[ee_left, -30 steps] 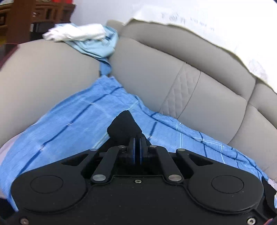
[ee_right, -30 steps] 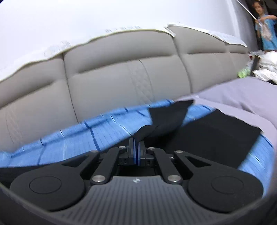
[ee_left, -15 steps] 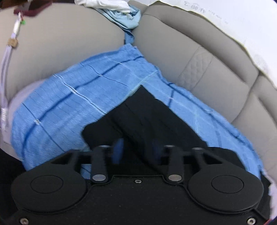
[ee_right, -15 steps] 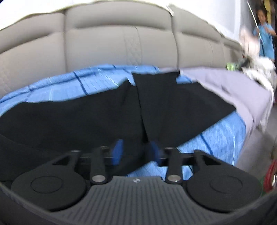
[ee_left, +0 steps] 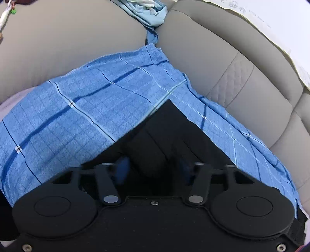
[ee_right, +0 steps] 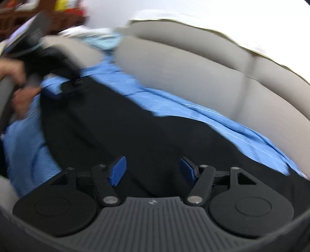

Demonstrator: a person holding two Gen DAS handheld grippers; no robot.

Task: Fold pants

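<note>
Black pants (ee_left: 170, 131) lie flat on a blue checked cloth (ee_left: 77, 116) spread over the sofa seat. My left gripper (ee_left: 154, 170) is open just above one end of the pants, holding nothing. In the right wrist view the pants (ee_right: 135, 131) stretch from lower right to upper left across the blue cloth (ee_right: 242, 135). My right gripper (ee_right: 153, 168) is open over them, its blue pads (ee_right: 117, 170) wide apart. The left gripper (ee_right: 58, 87) and the hand holding it show blurred at the far end of the pants.
The grey sofa backrest (ee_left: 242, 93) rises behind the cloth, with a white cover (ee_left: 281, 25) along its top. A light blue garment (ee_left: 151, 11) is bunched in the sofa corner. The armrest (ee_left: 67, 42) bounds the left side. The right wrist view is motion-blurred.
Both grippers have opened and let go of the pants, which now lie spread on the cloth. The right gripper has swung left; the left has pulled back slightly.
</note>
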